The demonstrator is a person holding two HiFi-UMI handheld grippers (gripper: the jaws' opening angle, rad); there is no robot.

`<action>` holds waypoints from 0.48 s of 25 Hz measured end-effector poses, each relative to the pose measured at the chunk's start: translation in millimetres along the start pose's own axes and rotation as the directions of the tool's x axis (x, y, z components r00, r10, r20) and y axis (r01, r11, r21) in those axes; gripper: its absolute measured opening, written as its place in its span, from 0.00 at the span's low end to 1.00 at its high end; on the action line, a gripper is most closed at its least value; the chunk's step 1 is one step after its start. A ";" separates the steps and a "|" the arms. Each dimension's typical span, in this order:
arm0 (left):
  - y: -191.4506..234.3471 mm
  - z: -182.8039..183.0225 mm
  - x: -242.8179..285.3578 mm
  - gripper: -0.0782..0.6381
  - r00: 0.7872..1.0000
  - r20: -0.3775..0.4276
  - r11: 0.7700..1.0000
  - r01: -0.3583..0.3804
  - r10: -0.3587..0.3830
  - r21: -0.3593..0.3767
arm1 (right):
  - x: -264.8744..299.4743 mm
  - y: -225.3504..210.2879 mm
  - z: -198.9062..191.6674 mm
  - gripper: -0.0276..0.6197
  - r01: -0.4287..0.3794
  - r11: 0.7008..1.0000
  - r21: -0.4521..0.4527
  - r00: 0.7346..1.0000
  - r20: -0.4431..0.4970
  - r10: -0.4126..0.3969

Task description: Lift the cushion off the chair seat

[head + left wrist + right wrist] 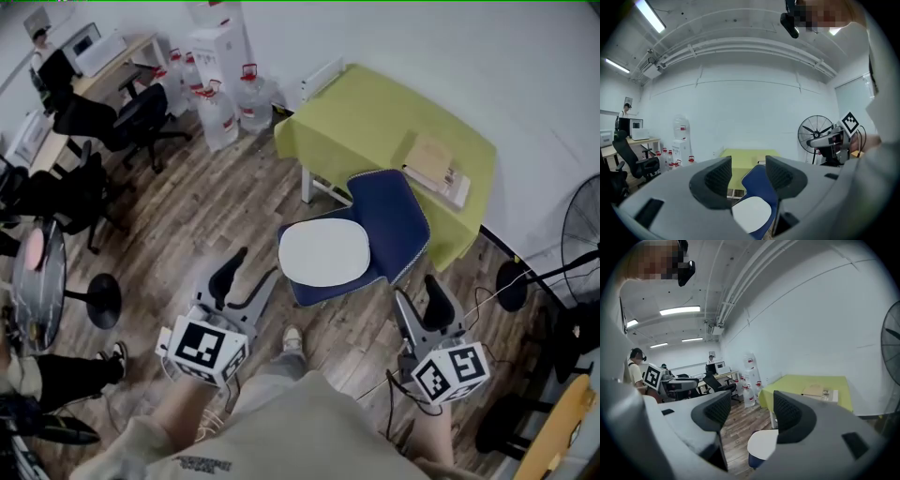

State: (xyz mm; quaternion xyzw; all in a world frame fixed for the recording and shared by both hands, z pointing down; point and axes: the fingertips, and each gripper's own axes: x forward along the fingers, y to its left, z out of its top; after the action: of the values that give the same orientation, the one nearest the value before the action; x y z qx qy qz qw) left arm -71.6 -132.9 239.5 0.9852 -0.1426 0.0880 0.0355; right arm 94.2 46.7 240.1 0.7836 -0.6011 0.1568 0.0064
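Inspection from the remote station. The cushion (324, 253), a pale flat oval, lay on the seat of the blue chair (394, 220), not yet lifted. It covered the front of the seat, the side nearest me, with the chair's back rising behind it toward the green-clothed table (375, 112).

The left gripper (248, 277) stood off the chair's front left corner. Its jaws were partly apart and, in its own view, held nothing between the pads; the cushion showed only beyond and below them. The right gripper (420, 300) stood off the chair's front right corner, jaws likewise partly apart and empty. Neither gripper touched the cushion or the chair.

The relation that mattered: the cushion lay ahead of and below both grippers, between their two lines of approach. Its longer axis ran across the seat, from the left gripper's side to the right's, so each end faced one gripper. By the head view, the left gripper's tips sat just beside the cushion's left edge, while the right gripper was farther out, beyond the seat's rim. I judged the left to be the nearer.
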 end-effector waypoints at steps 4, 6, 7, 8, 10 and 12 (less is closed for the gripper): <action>49.0 -8.5 46.4 0.42 0.999 -0.035 1.000 0.010 -0.010 -0.002 | 66.1 -16.1 7.1 0.47 0.024 1.000 0.006 0.999 -0.025 -0.024; 69.7 -15.2 65.6 0.42 0.998 -0.060 1.000 0.013 -0.014 -0.014 | 96.5 -23.0 5.5 0.47 0.030 0.999 0.033 0.999 -0.041 -0.029; 78.2 -18.7 71.2 0.42 0.997 -0.072 1.000 0.018 -0.019 -0.021 | 109.2 -22.8 2.1 0.47 0.031 0.999 0.045 0.998 -0.051 -0.029; 85.8 -21.6 74.9 0.42 0.996 -0.082 0.999 0.023 -0.025 -0.025 | 120.1 -20.8 -1.9 0.47 0.033 0.998 0.051 0.998 -0.060 -0.030; 98.2 -25.6 83.0 0.42 0.995 -0.094 0.999 0.033 -0.036 -0.027 | 138.2 -19.9 -8.8 0.48 0.043 0.998 0.053 0.997 -0.073 -0.039; 106.7 -29.3 96.8 0.42 0.994 -0.101 0.999 0.032 -0.035 -0.029 | 154.3 -28.6 -12.9 0.48 0.050 0.997 0.061 0.996 -0.083 -0.045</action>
State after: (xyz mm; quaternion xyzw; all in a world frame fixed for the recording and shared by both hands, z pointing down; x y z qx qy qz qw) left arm -15.7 -258.9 290.8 0.9811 -0.1252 0.1355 0.0577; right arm 153.4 -87.8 296.6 0.7903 -0.5764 0.2075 0.0101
